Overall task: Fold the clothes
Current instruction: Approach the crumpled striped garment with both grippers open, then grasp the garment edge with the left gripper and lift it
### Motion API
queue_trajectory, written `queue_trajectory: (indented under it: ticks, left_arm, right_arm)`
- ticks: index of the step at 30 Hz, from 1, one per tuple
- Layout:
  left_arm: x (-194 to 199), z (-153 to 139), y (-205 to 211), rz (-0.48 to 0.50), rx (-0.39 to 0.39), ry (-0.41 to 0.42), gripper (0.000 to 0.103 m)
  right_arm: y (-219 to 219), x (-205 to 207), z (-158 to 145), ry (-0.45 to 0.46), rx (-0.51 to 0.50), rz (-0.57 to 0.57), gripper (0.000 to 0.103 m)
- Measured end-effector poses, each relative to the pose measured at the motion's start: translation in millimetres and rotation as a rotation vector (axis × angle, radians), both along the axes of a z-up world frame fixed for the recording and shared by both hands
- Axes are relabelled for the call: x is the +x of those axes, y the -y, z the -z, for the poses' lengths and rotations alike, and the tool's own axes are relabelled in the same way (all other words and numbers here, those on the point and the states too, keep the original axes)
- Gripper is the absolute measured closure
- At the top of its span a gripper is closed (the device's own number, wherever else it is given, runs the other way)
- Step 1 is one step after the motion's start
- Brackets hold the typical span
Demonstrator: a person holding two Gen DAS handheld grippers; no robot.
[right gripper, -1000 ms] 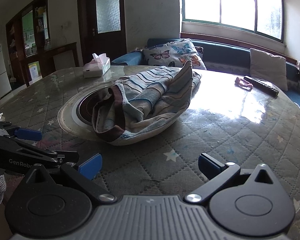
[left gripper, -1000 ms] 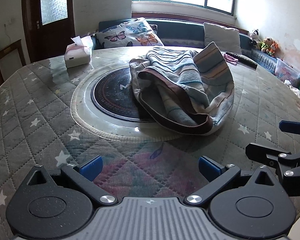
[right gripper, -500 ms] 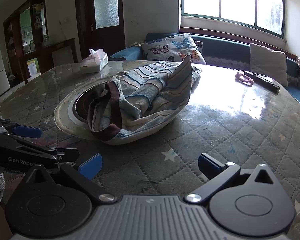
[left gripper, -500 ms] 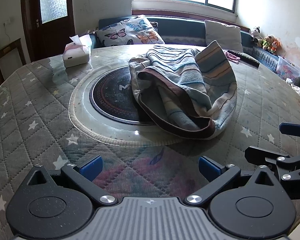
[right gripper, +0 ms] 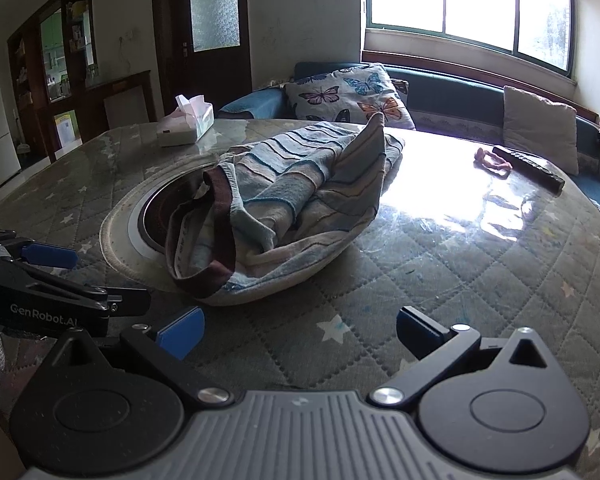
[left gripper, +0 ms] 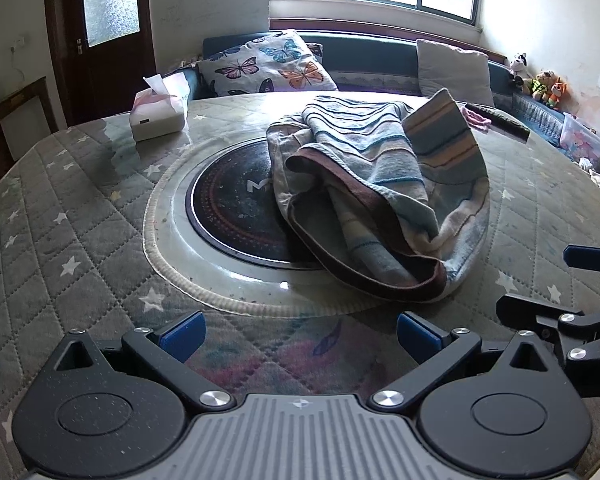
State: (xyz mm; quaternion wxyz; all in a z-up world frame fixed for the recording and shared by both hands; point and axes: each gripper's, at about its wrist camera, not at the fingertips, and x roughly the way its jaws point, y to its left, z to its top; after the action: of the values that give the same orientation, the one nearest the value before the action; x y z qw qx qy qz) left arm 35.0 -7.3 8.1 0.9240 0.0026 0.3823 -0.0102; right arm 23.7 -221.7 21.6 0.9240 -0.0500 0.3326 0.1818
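Note:
A crumpled striped blue and beige garment with a dark brown waistband [left gripper: 380, 200] lies in a heap on the round table, partly over the dark centre disc [left gripper: 232, 208]. It also shows in the right wrist view [right gripper: 292, 208]. My left gripper [left gripper: 298, 334] is open and empty, just short of the garment's near edge. My right gripper [right gripper: 298, 332] is open and empty, close to the garment's near right edge. The right gripper shows at the right edge of the left wrist view [left gripper: 572, 284]. The left gripper shows at the left of the right wrist view [right gripper: 60, 276].
A tissue box [left gripper: 158, 114] stands at the table's far left. A pink item [right gripper: 494, 160] and a dark remote [right gripper: 528, 166] lie at the far right. The quilted table cover [left gripper: 60, 216] lies under glass. A sofa with a butterfly cushion [left gripper: 268, 64] is behind.
Both grippers have moved forward toward the garment, which looks larger and nearer. The garment has not moved. Both jaws stay open.

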Motion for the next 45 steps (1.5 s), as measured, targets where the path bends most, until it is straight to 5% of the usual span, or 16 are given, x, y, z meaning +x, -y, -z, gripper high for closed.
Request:
queue_trajectory:
  ticks: [26, 40, 45]
  left_arm:
    - [66, -23, -23, -0.042, 0.079, 0.063, 0.004]
    - [166, -33, -52, -0.068, -0.045, 0.072, 0.033]
    - [204, -20, -55, -0.042, -0.126, 0.011, 0.034]
  right_arm:
    - [9, 69, -22, -0.002, 0.057, -0.005, 0.001]
    - [35, 144, -27, -0.032, 0.125, 0.085, 0.036]
    - [30, 165, -22, -0.048, 0.134, 0.072, 0.047]
